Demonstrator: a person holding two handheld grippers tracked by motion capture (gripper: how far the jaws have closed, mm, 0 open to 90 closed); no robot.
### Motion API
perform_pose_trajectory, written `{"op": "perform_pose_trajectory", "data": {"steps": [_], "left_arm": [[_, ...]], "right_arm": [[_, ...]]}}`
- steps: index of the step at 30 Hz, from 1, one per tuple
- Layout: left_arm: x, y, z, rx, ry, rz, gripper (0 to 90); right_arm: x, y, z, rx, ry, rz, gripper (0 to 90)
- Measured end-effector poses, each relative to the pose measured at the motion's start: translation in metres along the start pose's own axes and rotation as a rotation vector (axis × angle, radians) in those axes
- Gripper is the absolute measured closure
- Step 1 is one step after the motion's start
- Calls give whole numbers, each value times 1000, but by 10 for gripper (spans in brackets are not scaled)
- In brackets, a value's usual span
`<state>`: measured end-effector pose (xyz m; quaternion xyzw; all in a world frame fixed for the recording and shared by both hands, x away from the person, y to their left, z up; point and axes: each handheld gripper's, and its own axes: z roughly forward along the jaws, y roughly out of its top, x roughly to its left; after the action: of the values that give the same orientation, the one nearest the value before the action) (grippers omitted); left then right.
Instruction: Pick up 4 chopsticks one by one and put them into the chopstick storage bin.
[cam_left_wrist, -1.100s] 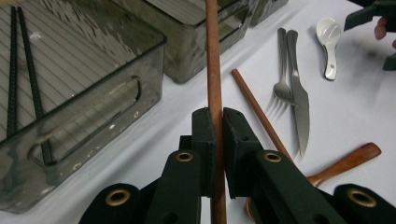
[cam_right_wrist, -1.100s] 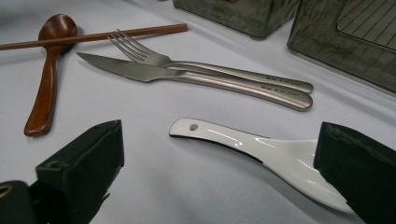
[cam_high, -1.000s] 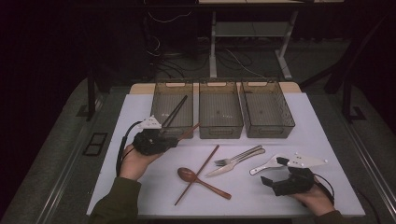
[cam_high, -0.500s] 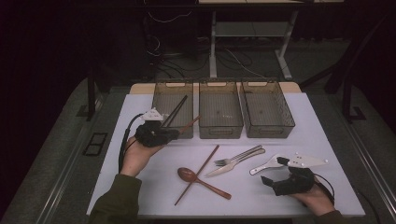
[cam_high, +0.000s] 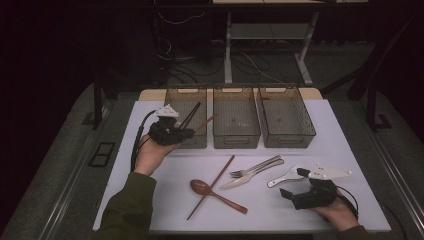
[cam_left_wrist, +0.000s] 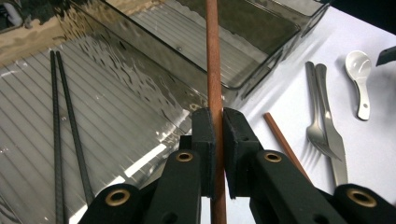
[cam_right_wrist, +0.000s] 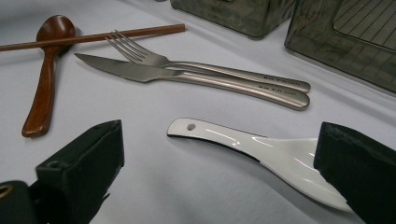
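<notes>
Dark floor and desk legs surround a white table (cam_high: 150, 107) that runs across the high view. Along its far edge stand three smoky clear bins; the left bin (cam_high: 175, 95) already holds a pair of black chopsticks (cam_left_wrist: 65, 135).

Your left gripper (cam_high: 186, 131) hovers at that bin's near right corner, its jaws pressed together on a brown wooden chopstick (cam_left_wrist: 214, 56). The stick's long axis points up and away over the bin's rim, slanting toward the middle bin (cam_high: 236, 117), so it likely needs turning in line with the black pair before release.

Your right gripper (cam_high: 294, 186) rests near the table's front right, jaws spread either side of a white ceramic spoon (cam_right_wrist: 261, 156), not gripping it.

Between your hands lie the second brown chopstick (cam_high: 212, 185), a wooden spoon (cam_high: 200, 187), a fork (cam_right_wrist: 140, 53) and a knife (cam_right_wrist: 135, 70).
</notes>
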<state>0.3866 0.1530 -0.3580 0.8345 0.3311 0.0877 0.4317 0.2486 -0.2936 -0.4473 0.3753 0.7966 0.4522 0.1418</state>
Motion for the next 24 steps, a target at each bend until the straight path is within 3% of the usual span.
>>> {"op": "perform_pose_trajectory", "data": {"steps": [7, 18, 24], "left_arm": [[9, 12, 6, -1, 19, 4, 831], [31, 29, 14, -6, 74, -26, 831], [41, 36, 20, -8, 101, -17, 831]], "right_arm": [[-1, 0, 0, -2, 0, 0, 14], [-1, 0, 0, 0, -1, 2, 14], [-1, 0, -1, -3, -3, 9, 14]]}}
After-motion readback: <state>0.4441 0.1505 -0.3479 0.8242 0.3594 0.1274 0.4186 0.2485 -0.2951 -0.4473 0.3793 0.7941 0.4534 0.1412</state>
